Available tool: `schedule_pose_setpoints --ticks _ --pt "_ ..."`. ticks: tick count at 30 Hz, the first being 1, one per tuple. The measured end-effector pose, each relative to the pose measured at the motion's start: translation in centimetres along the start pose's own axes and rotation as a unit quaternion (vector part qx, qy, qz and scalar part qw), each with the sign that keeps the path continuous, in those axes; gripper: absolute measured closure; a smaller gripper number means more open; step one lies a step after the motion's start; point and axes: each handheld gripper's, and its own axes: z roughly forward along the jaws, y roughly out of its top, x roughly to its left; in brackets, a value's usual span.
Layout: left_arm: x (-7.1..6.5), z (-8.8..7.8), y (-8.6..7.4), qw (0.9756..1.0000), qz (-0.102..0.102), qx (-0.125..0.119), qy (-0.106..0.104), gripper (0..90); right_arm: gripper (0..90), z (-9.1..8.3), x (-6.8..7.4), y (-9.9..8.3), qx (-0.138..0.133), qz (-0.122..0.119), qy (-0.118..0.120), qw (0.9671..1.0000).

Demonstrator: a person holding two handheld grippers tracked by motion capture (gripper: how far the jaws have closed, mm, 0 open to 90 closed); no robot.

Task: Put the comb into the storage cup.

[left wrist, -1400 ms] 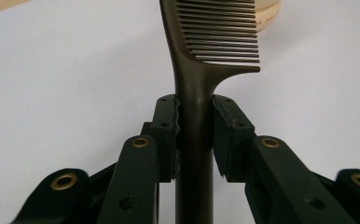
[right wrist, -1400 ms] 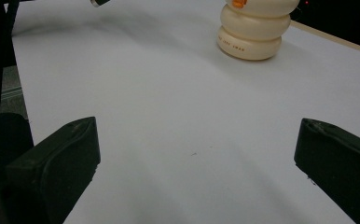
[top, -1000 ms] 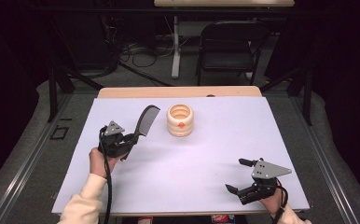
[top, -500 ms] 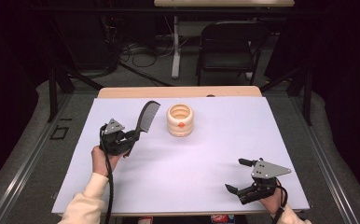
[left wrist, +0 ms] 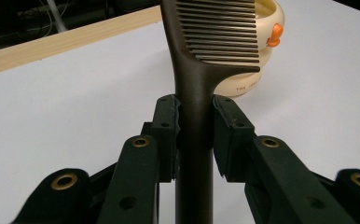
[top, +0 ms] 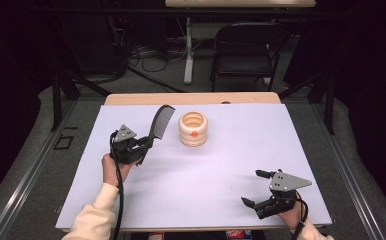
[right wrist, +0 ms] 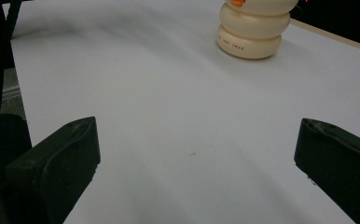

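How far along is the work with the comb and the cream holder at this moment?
Done: the left tongs are clamped on the handle of the dark comb, which is lifted off the white table. In hand: the comb is held teeth-end up beside the cream ribbed holder, not in it. Left, probably: setting the comb into the holder. The right tongs rest open and empty near the table's front edge.

On my table (top: 221,200), the ribbed cup (top: 193,129) sits toward the far edge, near the middle. Just left of it, my left gripper (top: 143,145) holds the comb (top: 161,121) above the surface. My right gripper (top: 259,189) rests at the near right corner, well apart from both.
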Motion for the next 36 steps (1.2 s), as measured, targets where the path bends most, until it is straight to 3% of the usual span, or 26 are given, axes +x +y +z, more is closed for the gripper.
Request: schedule_pose_setpoints --ticks 36 --pt "-1.5 2.3 2.3 0.9985 0.009 -0.055 -0.003 72.2 0.0 0.1 0.0 0.0 0.0 0.001 -0.003 1.0"
